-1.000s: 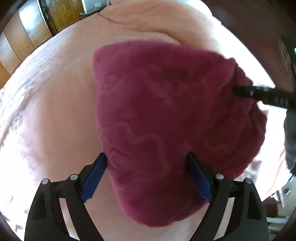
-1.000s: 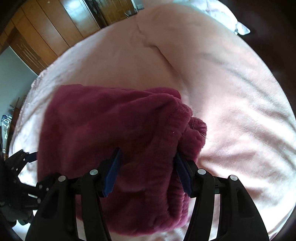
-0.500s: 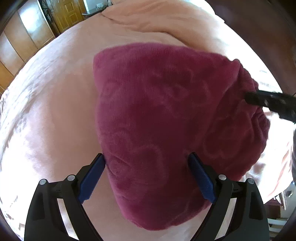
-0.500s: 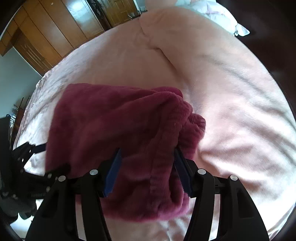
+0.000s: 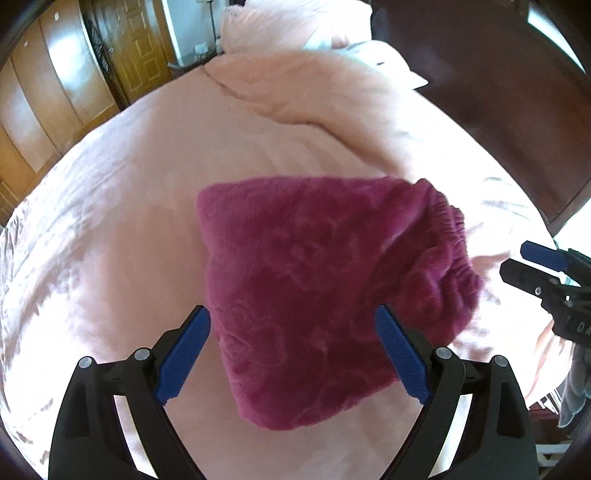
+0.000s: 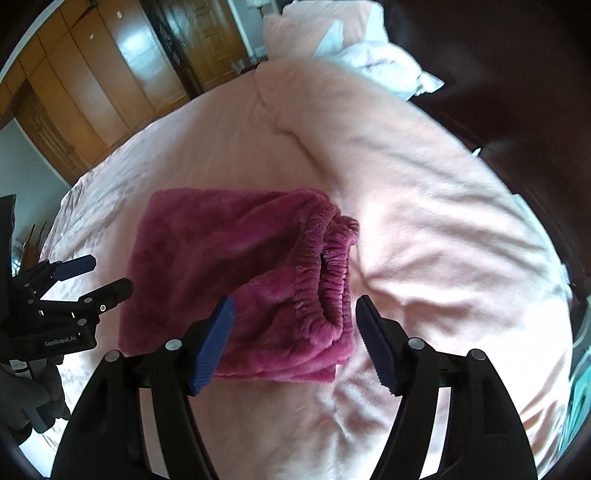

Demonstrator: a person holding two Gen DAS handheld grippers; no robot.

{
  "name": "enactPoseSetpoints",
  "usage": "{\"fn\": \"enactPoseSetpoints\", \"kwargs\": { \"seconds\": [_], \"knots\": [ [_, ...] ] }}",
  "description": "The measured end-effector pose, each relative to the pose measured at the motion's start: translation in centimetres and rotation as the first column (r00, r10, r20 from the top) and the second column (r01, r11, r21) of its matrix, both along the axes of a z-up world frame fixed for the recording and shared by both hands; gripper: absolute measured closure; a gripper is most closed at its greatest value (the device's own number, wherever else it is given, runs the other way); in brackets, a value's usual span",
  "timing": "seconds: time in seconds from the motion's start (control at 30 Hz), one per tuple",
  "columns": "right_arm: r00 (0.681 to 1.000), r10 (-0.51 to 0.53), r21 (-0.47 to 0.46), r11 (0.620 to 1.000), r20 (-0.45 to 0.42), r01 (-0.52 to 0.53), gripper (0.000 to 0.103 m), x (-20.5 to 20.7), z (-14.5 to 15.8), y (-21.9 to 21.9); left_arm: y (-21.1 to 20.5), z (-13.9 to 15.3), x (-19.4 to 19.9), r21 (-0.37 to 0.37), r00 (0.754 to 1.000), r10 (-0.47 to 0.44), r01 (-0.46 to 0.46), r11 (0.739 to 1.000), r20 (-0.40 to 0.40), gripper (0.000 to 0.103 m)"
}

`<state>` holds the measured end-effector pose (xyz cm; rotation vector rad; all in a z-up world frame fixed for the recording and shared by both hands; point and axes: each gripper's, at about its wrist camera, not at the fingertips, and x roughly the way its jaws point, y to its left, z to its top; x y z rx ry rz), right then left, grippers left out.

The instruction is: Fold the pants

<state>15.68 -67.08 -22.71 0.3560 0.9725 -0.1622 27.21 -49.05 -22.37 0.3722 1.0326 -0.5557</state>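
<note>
Fuzzy magenta pants [image 5: 314,288] lie folded into a thick rectangle on the pink bed [image 5: 110,240]. The elastic waistband [image 6: 334,266] faces the right side. My left gripper [image 5: 293,332] is open, held above the bundle's near edge, touching nothing. My right gripper [image 6: 293,317] is open too, above the waistband end, empty. Each gripper shows in the other's view: the right one at the right edge [image 5: 535,267], the left one at the left edge [image 6: 96,277].
A folded pink duvet [image 6: 369,147] and pillows [image 6: 325,33] lie at the head of the bed. Wooden wardrobes [image 5: 55,85] stand behind on the left. A dark headboard [image 5: 498,92] rises at the right.
Both grippers have pulled back and up from the bundle. The folded pants now look smaller and lie free on the bed. The right gripper has moved off the pants' right edge.
</note>
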Motion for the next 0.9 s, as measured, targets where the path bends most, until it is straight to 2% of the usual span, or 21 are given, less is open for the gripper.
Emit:
{"fn": "enactPoseSetpoints", "kwargs": {
  "seconds": [0.23, 0.3, 0.4, 0.63, 0.9],
  "knots": [
    [0.993, -0.092, -0.038, 0.995, 0.072, 0.095, 0.022, -3.3, 3.8, 2.6, 1.6, 4.2, -2.1, -0.048, 0.997, -0.021, 0.025, 0.999, 0.079, 0.012],
    [0.990, -0.108, -0.053, 0.992, 0.092, 0.113, 0.015, -4.3, 4.5, 3.1, 2.2, 5.6, -2.9, -0.064, 0.994, -0.029, 0.036, 0.997, 0.101, 0.007],
    [0.987, -0.117, -0.090, 0.988, 0.110, 0.127, 0.008, -5.2, 5.7, 4.5, 3.1, 7.6, -4.0, -0.085, 0.989, -0.034, 0.047, 0.995, 0.140, 0.007],
    [0.983, -0.130, -0.127, 0.981, 0.130, 0.147, 0.007, -7.0, 7.9, 6.8, 4.9, 10.8, -6.0, -0.128, 0.982, -0.018, 0.043, 0.991, 0.186, 0.005],
    [0.983, -0.112, -0.163, 0.977, 0.145, 0.135, 0.003, -7.8, 9.4, 8.3, 6.2, 12.1, -7.9, -0.139, 0.977, -0.003, 0.034, 0.990, 0.213, 0.005]
  ]
}}
